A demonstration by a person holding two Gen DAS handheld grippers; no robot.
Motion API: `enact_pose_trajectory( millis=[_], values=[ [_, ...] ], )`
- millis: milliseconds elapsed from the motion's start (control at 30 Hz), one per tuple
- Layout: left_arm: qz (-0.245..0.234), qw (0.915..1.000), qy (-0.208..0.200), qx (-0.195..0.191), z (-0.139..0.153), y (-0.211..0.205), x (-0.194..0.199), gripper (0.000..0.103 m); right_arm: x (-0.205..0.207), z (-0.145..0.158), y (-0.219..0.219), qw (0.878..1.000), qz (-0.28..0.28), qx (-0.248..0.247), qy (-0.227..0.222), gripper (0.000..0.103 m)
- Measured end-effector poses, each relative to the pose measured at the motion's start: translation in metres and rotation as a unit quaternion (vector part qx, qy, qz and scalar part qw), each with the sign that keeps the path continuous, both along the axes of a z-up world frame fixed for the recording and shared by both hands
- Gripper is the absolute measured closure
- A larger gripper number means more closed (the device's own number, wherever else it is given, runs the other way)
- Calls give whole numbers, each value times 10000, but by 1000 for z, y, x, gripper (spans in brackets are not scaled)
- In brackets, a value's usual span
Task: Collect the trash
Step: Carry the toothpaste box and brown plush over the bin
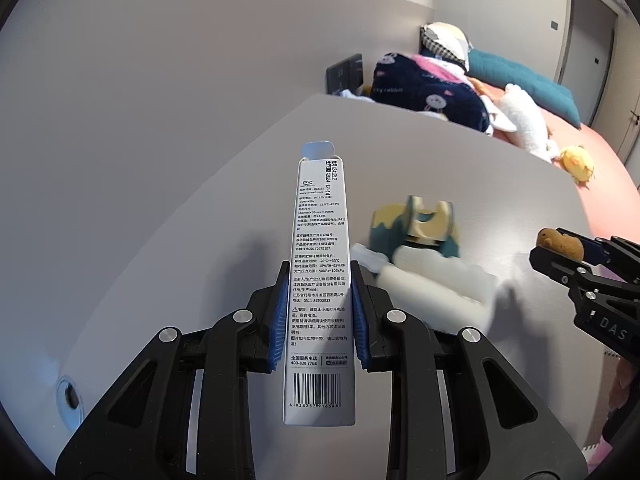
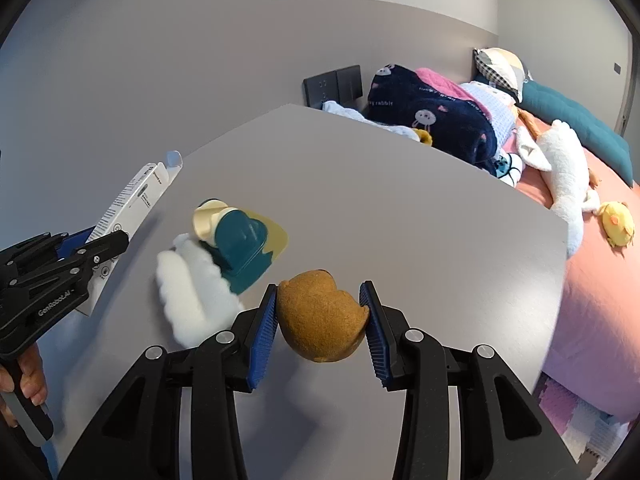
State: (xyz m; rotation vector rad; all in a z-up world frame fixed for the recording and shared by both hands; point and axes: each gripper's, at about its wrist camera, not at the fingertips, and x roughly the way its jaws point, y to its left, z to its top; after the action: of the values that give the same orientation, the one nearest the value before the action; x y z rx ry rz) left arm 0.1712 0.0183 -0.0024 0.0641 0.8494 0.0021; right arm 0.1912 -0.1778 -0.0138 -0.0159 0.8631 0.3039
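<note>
My left gripper (image 1: 319,276) is shut on a long white printed carton (image 1: 320,264) with a barcode and holds it above the grey table (image 1: 460,168). The carton also shows in the right wrist view (image 2: 136,196), with the left gripper (image 2: 100,248) at the left. My right gripper (image 2: 320,296) is shut on a brown fuzzy fruit husk (image 2: 320,320). It shows in the left wrist view (image 1: 560,254) at the right, holding the husk (image 1: 560,242). A teal and cream plastic package (image 2: 240,240) and white padding (image 2: 192,300) lie on the table (image 2: 400,200).
A bed with a pink sheet (image 2: 592,300) borders the table on the right, with a navy blanket (image 2: 432,112), a white plush (image 2: 560,168), a yellow plush (image 2: 618,224) and a teal pillow (image 2: 576,124). A dark wall panel (image 2: 332,84) is behind the table. A round grommet (image 1: 70,398) is in the table.
</note>
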Motion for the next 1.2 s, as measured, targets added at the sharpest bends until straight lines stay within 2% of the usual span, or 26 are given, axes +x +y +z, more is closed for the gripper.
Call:
enact_pose_trajectory(
  millis=[333, 633, 1200],
  values=[
    [-193, 9996, -144, -114, 18, -27, -34, 76, -39, 18, -25, 9999, -85, 37, -88, 60],
    [-549, 9983, -181, -123, 28, -70, -62, 76, -77, 33, -55, 9995, -230, 37, -210, 60],
    [-1129, 9932, -276, -46, 37, -134, -105, 76, -130, 38, -99, 9984, -474, 85, -288, 60]
  ],
)
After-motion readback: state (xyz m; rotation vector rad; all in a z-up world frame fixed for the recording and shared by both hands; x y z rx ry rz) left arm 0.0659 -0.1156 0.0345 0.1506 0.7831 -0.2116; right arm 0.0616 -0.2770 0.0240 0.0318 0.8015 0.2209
